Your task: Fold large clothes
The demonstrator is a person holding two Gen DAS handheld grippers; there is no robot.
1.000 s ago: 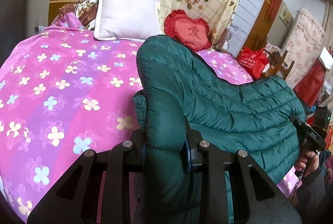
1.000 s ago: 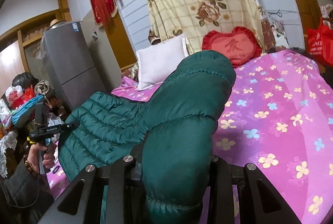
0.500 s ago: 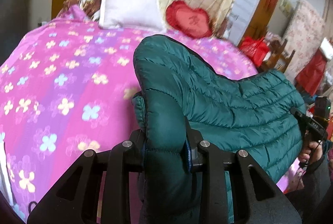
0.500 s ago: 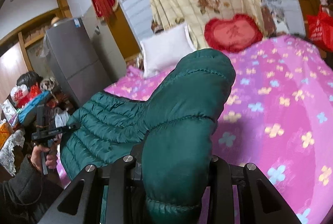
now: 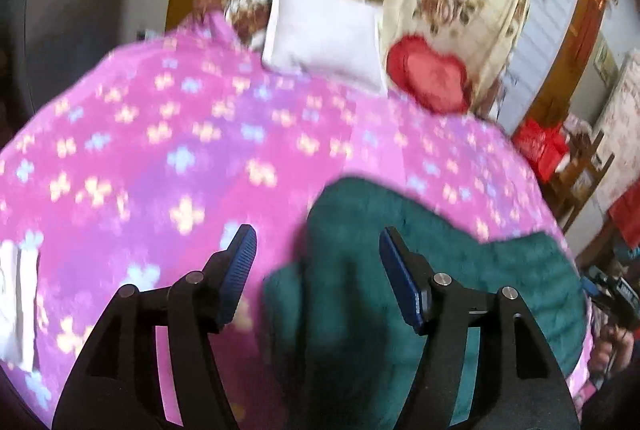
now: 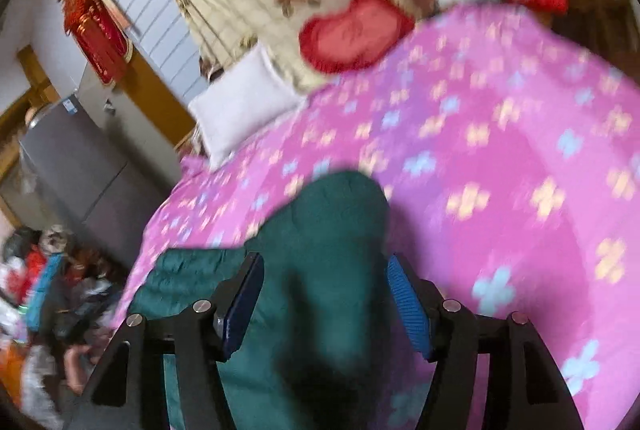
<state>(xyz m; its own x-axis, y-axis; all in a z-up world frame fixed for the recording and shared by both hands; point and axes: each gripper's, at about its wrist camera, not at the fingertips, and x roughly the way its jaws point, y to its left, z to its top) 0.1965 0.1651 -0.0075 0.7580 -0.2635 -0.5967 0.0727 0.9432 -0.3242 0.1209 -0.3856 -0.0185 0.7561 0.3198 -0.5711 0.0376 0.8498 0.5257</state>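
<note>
Jacket (image 5: pixel 360 270) newly dropped from opening grippers

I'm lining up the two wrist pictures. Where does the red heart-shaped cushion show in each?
Left wrist: red heart cushion upper right of centre, just right of the white pillow.
Right wrist: red heart cushion upper centre, up and right of the white pillow.
Shared landmark: the green puffer jacket on the pink flowered bedspread.

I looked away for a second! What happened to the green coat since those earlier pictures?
Both tongs, left and right, let go of the green puffer jacket; their jaws are opening, pads clear of it. The jacket dropped lower onto the pink flowered bedspread. The white pillow and red heart cushion stayed put.
</note>
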